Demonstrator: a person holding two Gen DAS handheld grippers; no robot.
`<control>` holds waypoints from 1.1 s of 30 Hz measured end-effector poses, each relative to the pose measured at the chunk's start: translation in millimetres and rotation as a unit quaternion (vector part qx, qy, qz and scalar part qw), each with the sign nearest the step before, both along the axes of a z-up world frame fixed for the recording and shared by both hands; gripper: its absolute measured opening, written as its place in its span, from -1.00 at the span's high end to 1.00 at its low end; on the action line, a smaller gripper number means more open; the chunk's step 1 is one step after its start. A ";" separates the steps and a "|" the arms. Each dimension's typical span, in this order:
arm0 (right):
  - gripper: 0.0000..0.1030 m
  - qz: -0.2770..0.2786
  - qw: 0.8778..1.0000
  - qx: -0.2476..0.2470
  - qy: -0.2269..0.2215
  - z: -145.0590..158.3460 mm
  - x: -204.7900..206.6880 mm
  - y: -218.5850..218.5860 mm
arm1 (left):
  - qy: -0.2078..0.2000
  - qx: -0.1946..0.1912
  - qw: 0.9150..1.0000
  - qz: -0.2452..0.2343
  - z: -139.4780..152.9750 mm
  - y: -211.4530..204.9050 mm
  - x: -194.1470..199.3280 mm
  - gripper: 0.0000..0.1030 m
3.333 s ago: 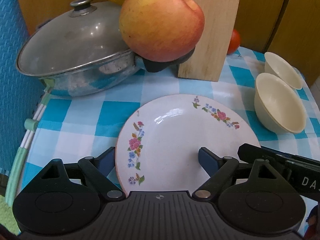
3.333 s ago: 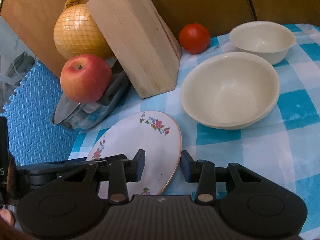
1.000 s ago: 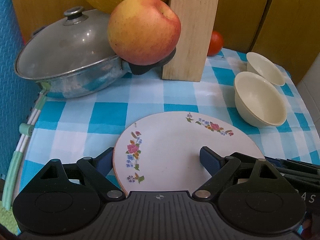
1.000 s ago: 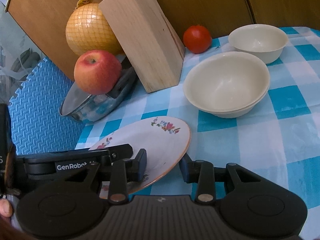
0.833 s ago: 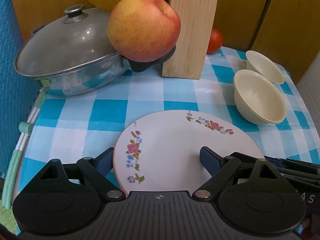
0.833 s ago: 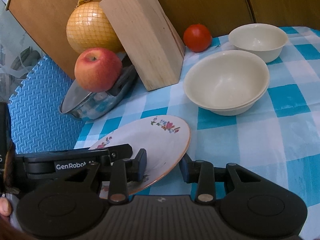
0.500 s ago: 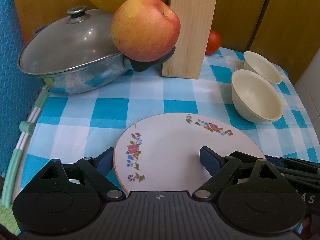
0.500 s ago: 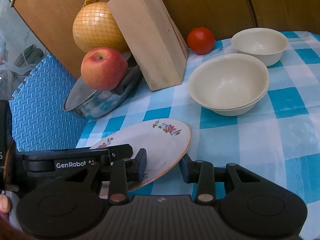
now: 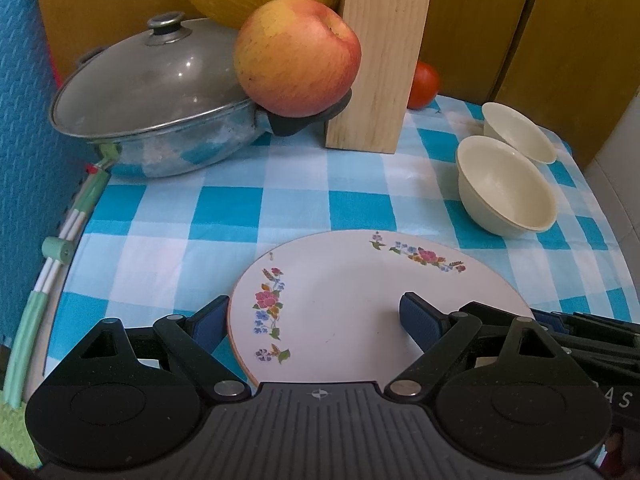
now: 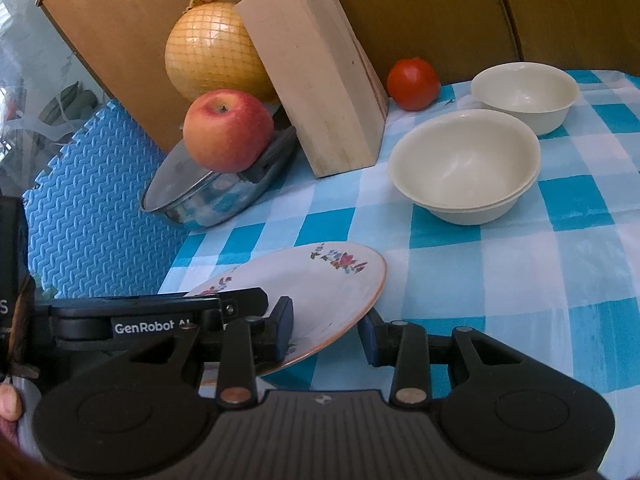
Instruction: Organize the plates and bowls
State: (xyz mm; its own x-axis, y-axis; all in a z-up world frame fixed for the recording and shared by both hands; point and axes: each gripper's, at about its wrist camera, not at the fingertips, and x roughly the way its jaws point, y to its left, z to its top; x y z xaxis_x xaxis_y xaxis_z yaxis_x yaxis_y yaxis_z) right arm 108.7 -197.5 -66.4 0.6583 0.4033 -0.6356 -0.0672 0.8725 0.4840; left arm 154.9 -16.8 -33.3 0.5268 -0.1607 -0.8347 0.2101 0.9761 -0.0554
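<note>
Plate (image 9: 360, 300), the floral one, now rides clear of the checked cloth (image 10: 520, 280), where 3.3 s ago it sat low against the counter; over the last second the far scene has dropped away and the bowls look smaller, so both claws have carried it up and back.

The left claw (image 9: 316, 316) straddles the rim at the plate's 9 o'clock, one blue pad under the edge and one over the face, closed onto it. The right claw (image 10: 326, 328) takes the opposite rim at 3 o'clock the same way; the lower pad's contact is partly hidden, so its bite is probably firm rather than certain. The plate tilts slightly in the right wrist view.

Stacked cream bowls (image 10: 466, 166) sit at 1 o'clock from the plate, well apart, with a single cream bowl (image 10: 524, 94) beyond them near the tomato (image 10: 414, 84).

Lifted and free, the plate seems ready to travel to wherever it will be set down.
</note>
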 end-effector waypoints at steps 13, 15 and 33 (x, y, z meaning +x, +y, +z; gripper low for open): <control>0.32 0.012 1.000 0.001 -0.004 4.2 -20.6 5.4 | -0.006 0.002 1.000 0.002 6.0 6.3 -23.5 -0.80; 0.32 0.016 1.000 0.003 -0.003 4.1 -25.1 6.9 | -0.007 0.004 1.000 0.002 6.9 7.9 -28.8 -0.80; 0.53 0.032 0.999 0.007 -0.010 5.5 -52.5 23.9 | -0.009 -0.009 1.000 -0.005 10.5 16.8 -53.1 -0.59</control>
State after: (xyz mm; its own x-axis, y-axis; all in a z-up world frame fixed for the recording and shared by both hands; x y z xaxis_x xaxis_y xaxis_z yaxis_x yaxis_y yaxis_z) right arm 56.2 -173.6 -60.9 0.6436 0.4533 -0.6167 -0.1314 0.8592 0.4945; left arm 101.7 -0.1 -22.9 0.5397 -0.1818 -0.8220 0.2218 0.9726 -0.0695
